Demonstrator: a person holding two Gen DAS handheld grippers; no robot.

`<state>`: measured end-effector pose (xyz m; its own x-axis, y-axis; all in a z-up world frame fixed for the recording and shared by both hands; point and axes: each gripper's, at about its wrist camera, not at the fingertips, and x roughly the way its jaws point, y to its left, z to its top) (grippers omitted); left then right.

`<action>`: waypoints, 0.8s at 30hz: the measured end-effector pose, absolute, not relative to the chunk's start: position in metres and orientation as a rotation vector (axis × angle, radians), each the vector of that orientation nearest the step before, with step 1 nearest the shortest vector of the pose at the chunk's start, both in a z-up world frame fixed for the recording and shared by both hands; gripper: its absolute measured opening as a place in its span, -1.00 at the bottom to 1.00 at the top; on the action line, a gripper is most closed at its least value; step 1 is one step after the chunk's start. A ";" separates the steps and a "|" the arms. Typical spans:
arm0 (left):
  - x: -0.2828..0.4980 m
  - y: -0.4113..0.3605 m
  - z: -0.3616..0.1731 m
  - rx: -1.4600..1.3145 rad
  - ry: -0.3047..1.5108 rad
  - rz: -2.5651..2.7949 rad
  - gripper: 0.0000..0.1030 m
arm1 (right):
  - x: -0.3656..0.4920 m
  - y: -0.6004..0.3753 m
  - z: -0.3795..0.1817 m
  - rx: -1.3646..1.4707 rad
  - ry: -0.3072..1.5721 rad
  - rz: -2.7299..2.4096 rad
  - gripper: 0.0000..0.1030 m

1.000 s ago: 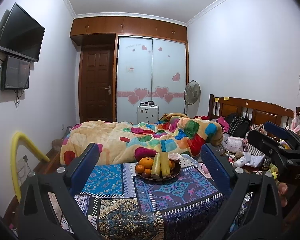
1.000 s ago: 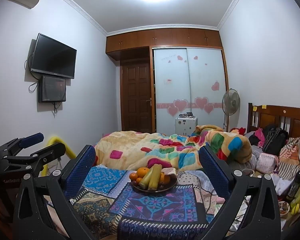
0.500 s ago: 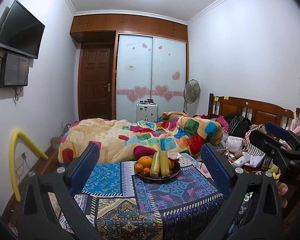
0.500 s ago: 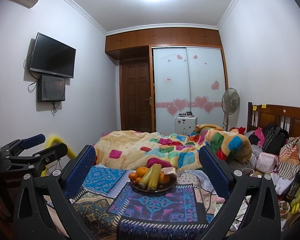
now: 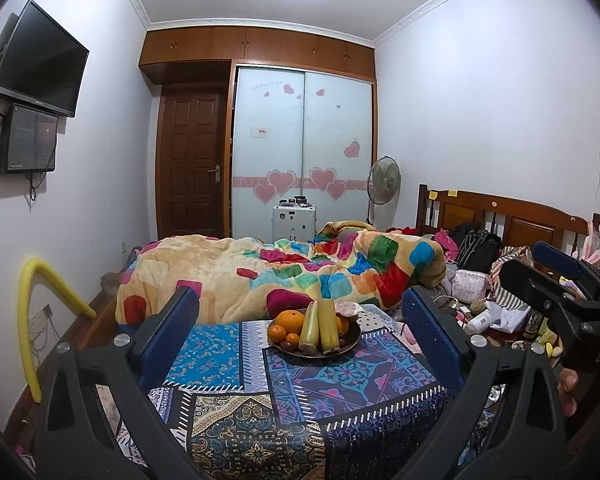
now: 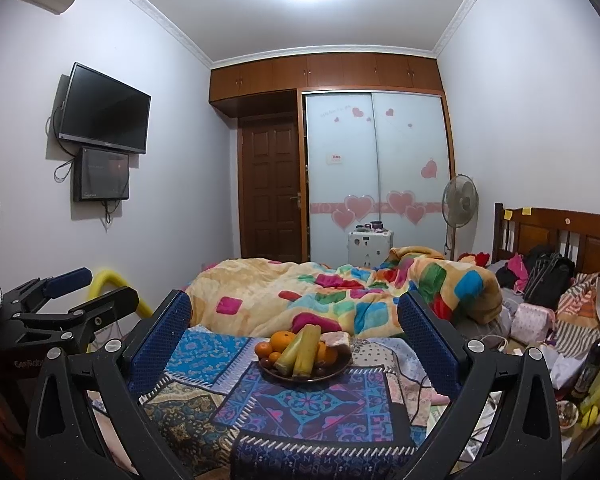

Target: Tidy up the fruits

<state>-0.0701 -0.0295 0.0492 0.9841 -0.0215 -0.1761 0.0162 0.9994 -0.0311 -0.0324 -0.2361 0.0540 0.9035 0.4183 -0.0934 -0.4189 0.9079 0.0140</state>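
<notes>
A dark round plate (image 5: 352,345) (image 6: 340,368) stands on a table covered by a patterned cloth (image 5: 228,360) (image 6: 204,360). It holds several oranges (image 5: 291,321) (image 6: 283,340), two yellow-green stalks (image 5: 327,326) (image 6: 306,350), small dark fruits and a pinkish piece (image 6: 335,338). My left gripper (image 5: 300,334) is open, well short of the plate, which shows between its blue pads. My right gripper (image 6: 294,338) is open too, at the same distance. Each gripper shows at the edge of the other's view.
Behind the table lies a bed with a multicoloured quilt (image 5: 292,268) and a wooden headboard (image 5: 500,216). Bags and clutter (image 6: 548,312) pile at the right, with a dark bottle (image 6: 592,360). A yellow foam tube (image 5: 32,320) stands at the left wall under a TV (image 5: 40,64).
Both views drifted only slightly; the left gripper shifted a little, so the plate sits marginally lower in its view. Both grippers stay open.
</notes>
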 end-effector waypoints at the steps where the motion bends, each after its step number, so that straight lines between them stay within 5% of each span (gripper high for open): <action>1: -0.070 -0.029 0.050 -0.030 0.178 -0.020 0.99 | -0.033 -0.236 0.053 -0.007 0.096 0.433 1.00; 24: -0.066 -0.030 0.050 -0.029 0.189 -0.041 1.00 | -0.033 -0.232 0.050 -0.004 0.105 0.429 1.00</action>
